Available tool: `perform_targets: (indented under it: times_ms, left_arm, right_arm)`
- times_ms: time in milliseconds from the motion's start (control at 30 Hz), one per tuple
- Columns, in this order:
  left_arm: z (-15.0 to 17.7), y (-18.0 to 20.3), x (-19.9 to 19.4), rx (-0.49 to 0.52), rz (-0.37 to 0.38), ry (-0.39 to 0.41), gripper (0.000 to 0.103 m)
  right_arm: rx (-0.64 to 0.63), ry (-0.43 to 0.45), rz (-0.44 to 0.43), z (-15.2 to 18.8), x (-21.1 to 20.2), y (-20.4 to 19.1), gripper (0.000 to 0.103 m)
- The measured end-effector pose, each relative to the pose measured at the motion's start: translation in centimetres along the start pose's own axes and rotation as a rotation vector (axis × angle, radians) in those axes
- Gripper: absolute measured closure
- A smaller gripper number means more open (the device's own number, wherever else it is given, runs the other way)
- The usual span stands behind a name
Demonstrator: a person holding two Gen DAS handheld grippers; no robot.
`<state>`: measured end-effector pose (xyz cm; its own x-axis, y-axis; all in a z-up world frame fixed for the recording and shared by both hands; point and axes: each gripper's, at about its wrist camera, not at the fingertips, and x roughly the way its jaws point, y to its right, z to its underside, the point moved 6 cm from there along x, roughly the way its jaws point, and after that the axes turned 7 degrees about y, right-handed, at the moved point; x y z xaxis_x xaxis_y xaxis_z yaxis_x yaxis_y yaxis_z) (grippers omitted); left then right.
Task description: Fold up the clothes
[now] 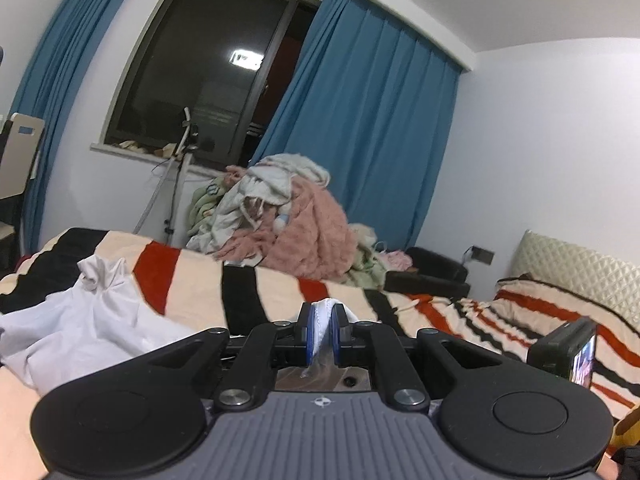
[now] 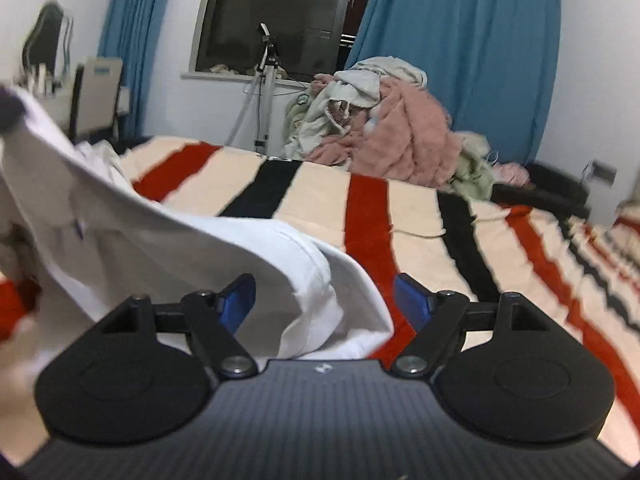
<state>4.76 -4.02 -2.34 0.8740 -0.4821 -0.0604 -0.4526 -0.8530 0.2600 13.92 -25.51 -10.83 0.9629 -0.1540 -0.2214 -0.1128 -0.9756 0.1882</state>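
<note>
Loosely, the white shirt (image 2: 192, 248) lay crumpled on the striped blanket (image 2: 400, 216), one edge pinched tight in the left gripper (image 1: 323, 332). Its hem draped between the wide-spread pads of the right gripper (image 2: 325, 300), which pressed nothing. Behind the bed rose a laundry pile (image 2: 384, 120).

White garment (image 2: 168, 240), plain, between the black right tongs (image 2: 324, 300) with blue pads (image 2: 412, 300). Bed blanket (image 2: 320, 200) beyond the tongs: cream ground with broad red and black stripes. Clothes pile (image 2: 392, 120) farther beyond: pink fleece, pale green and off-white pieces. Curtains (image 2: 460, 40) behind the pile: plain blue. Wall (image 1: 540, 140): white. Left tongs (image 1: 323, 332): black, blue pads, white cloth between.
</note>
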Motion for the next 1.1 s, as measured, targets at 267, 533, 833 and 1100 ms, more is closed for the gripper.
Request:
perform_targets:
  times_ms: [267, 533, 833, 1100]
  left_arm:
    - [3.4, -0.8, 1.1, -0.017, -0.045, -0.160, 0.093]
    - [5.7, 1.1, 2.1, 0.114, -0.055, -0.219, 0.075]
    - [9.2, 3.2, 4.4, 0.306, -0.142, -0.257, 0.045]
    - [5.8, 0.7, 1.5, 0.298, -0.370, -0.031, 0.031]
  right_arm:
    - [0.107, 0.187, 0.066, -3.5, -4.0, 2.7, 0.026]
    - [0.143, 0.176, -0.001, -3.8, -3.8, 2.7, 0.026]
    - [0.197, 0.188, -0.035, -4.1, -4.4, 3.0, 0.026]
    - [0.270, 0.179, 0.007, -3.6, -3.8, 4.2, 0.026]
